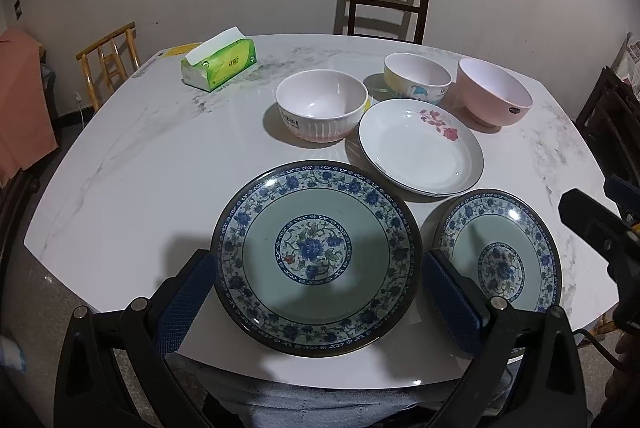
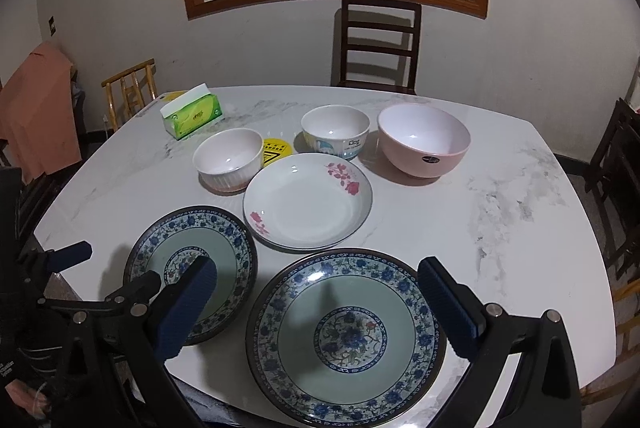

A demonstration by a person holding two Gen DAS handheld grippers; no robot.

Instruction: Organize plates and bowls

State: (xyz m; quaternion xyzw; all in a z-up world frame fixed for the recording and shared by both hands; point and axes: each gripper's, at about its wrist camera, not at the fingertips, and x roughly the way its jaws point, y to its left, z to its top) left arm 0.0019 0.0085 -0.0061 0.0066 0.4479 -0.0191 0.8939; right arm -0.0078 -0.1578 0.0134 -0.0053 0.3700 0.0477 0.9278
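The left gripper (image 1: pixel 316 292) is being held wide open and empty above one blue-patterned plate (image 1: pixel 316 256); the right gripper (image 2: pixel 318 302) is likewise being held wide open and empty above a second blue-patterned plate (image 2: pixel 346 338). Both plates are being supported at the near edge of the marble table (image 2: pixel 520 208), with a white floral plate (image 2: pixel 308 202) and three bowls (image 2: pixel 336 130) positioned behind them.

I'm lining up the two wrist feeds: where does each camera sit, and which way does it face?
Left wrist: behind the open left gripper, above the near table edge, facing the window; fingers straddle one blue floral plate; right gripper shows at right.
Right wrist: behind the open right gripper, same heading, over the other blue floral plate; left gripper shows at left.
Shared: rose plate, three bowls, tissue pack.
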